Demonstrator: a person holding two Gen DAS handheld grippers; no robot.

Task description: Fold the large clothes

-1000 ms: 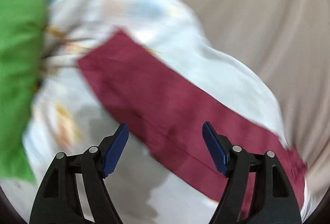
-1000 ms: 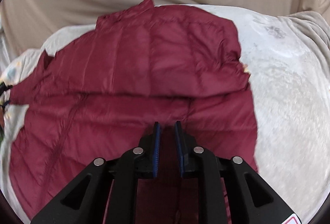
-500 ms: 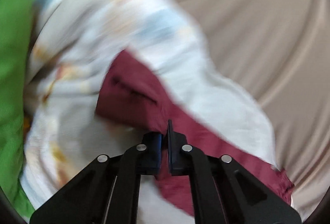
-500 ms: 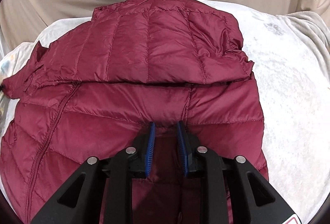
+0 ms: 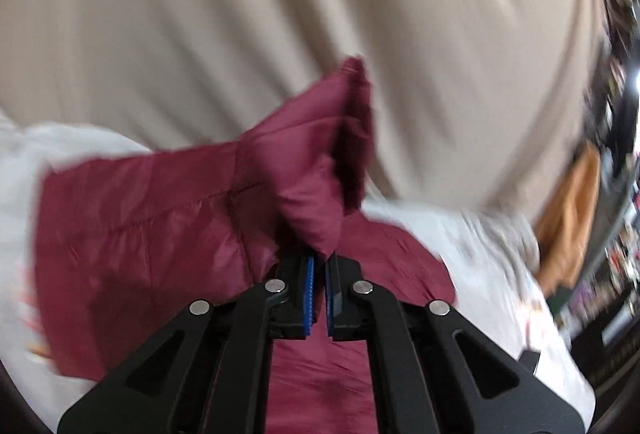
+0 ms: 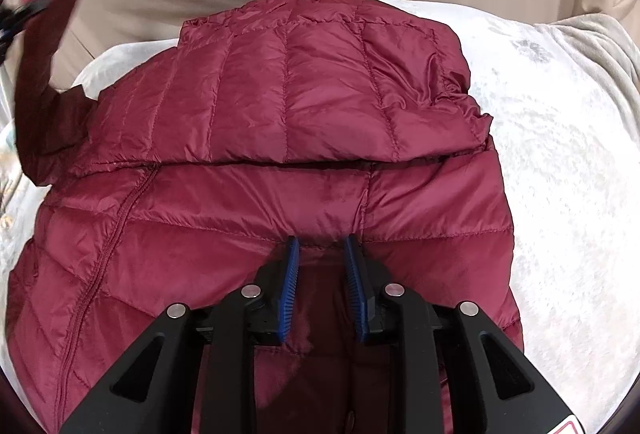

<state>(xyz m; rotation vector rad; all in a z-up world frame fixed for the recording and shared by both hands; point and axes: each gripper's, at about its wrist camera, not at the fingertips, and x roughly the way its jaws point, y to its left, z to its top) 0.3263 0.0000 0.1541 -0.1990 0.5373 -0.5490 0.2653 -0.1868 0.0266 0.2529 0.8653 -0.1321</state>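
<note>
Jacket (image 6: 280, 162): maroon, quilted, spread on white cover (image 6: 560, 162) ahead of right gripper (image 6: 321, 262), jaws parted, gripping nothing. Left gripper (image 5: 319, 266): pinched on sleeve (image 5: 312, 194), lifted. Step: folding sleeve inward. Next: likely lay sleeve across body, release.
</note>
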